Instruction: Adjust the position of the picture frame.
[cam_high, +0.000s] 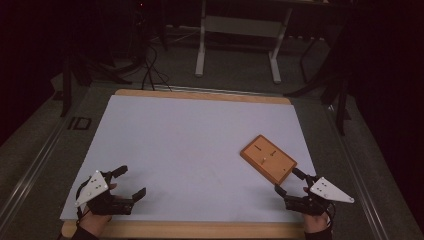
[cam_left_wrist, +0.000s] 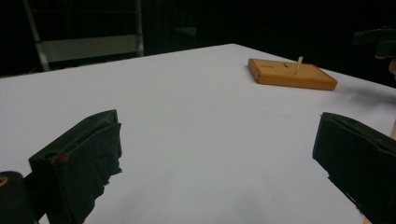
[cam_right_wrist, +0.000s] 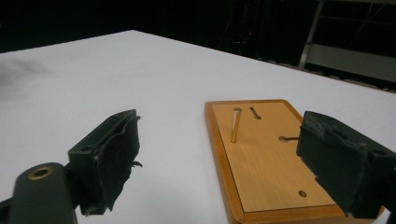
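A flat wooden board (cam_high: 267, 158) lies on the white table top toward the right, with one thin peg (cam_high: 263, 160) standing upright in it and small dark slots beside the peg. In the right gripper view the board (cam_right_wrist: 266, 163) is just ahead, the peg (cam_right_wrist: 236, 125) between the jaw lines. My right gripper (cam_high: 290, 181) is open, right at the board's near corner, holding nothing. My left gripper (cam_high: 131, 181) stands open near the front left edge, far from the board (cam_left_wrist: 290, 73), nothing between its fingers.
The white table top (cam_high: 190, 145) has a wooden rim along front and back. Beyond the far edge stands a white desk frame (cam_high: 240, 37) with cables on the dark floor. Rails run along both sides of the table.
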